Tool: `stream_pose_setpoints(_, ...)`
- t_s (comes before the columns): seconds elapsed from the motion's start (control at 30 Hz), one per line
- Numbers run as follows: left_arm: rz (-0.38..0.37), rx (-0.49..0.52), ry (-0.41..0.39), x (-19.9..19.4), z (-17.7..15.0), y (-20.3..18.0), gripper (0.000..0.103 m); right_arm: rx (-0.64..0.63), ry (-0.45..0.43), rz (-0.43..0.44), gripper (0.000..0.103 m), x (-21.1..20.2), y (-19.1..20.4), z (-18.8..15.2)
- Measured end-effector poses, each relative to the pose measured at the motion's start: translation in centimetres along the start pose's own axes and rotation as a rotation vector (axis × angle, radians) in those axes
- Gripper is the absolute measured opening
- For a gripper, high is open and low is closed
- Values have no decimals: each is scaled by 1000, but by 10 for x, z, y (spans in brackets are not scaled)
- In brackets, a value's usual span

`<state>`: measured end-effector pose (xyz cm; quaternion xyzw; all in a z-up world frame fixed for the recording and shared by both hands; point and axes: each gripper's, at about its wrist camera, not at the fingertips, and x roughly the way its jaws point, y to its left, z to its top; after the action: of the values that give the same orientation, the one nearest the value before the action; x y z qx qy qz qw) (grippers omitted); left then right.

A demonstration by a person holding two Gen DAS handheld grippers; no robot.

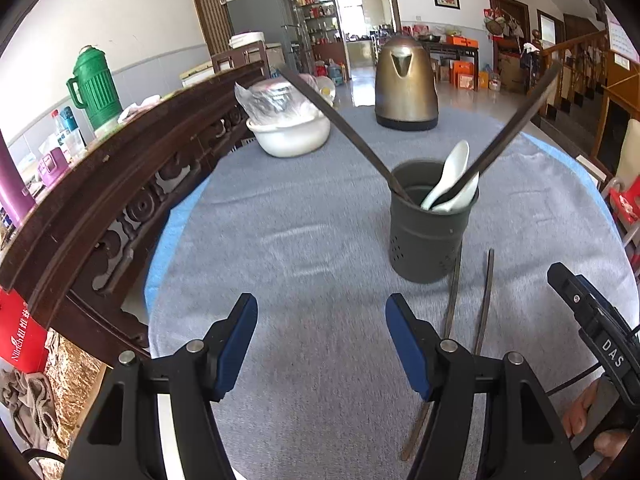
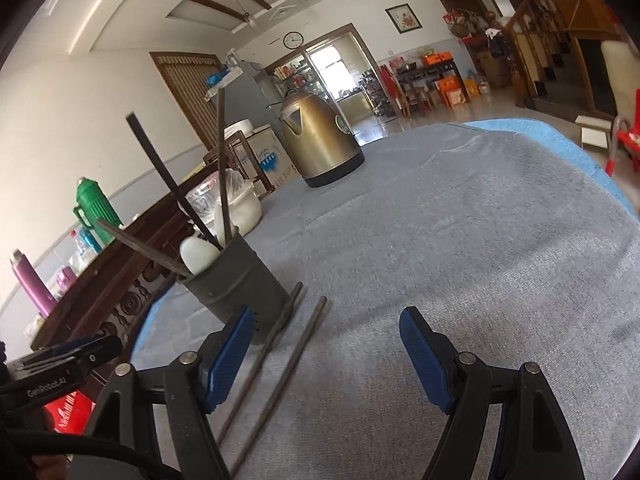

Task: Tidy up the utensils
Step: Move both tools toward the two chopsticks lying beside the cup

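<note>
Your left gripper (image 1: 321,344) hovers low over the grey cloth (image 1: 304,240), level and pointing across the table toward the kettle (image 1: 405,84). Its blue pads (image 1: 236,344) stand wide apart with only cloth between them. Your right gripper (image 2: 326,354) hangs just as low, rolled a little so the table tilts in its view, and its jaws are also spread wide and hold nothing. In the left wrist view the right gripper's black body (image 1: 596,328) sits at the far right edge, with your fingers (image 1: 584,412) under it.

The dark holder (image 1: 430,222) stands upright on the cloth, ahead and slightly right of the left gripper. It holds a white spoon (image 1: 452,180), bowl down against the far rim. Dark chopsticks lean out of it too: the left view shows one to the left (image 1: 336,120) and one to the right (image 1: 516,128). The right view shows three sticks (image 2: 172,184) splayed out of the holder (image 2: 236,280).

Behind, a white bowl (image 1: 290,136) carries a bag-wrapped container (image 1: 276,100).

Two more chopsticks (image 1: 486,300) lie flat on the cloth, near parallel and just apart, their far ends beside the holder's base. In the right view they run (image 2: 300,344) from the holder's foot back toward you, passing under and just inside the right gripper's left finger. In the left view, one passes under the left gripper's right finger.
</note>
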<state>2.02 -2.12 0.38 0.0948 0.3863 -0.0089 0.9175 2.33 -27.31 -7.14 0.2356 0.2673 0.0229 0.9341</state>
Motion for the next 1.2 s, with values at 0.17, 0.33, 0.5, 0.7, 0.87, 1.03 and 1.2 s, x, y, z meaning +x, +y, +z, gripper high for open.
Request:
stream_pose_setpoints(0.17, -16, 7, 31, 13, -7, -6, 68, 42, 26, 19, 78, 6, -8, 0)
stream_pose_setpoints(0.33, -46, 2, 37, 22, -13, -13, 68, 66, 57, 24, 78, 13, -11, -1)
stream_pose_setpoints(0.5, -75, 2, 64, 36, -20, -20, 68, 89, 76, 18, 77, 18, -15, -1)
stream_pose_setpoints(0.7, -80, 2, 83, 48, -24, -19, 68, 73, 111, 32, 65, 25, -12, -2)
stream_pose_setpoints(0.87, -95, -19, 95, 55, -26, -13, 68, 78, 133, 43, 66, 30, -11, -3)
stream_pose_setpoints(1.03, -115, -15, 99, 60, -30, -12, 68, 86, 142, 25, 66, 33, -12, -3)
stream_pose_setpoints(1.2, -142, -2, 80, 57, -26, -11, 67, 93, 156, -10, 66, 37, -12, -1)
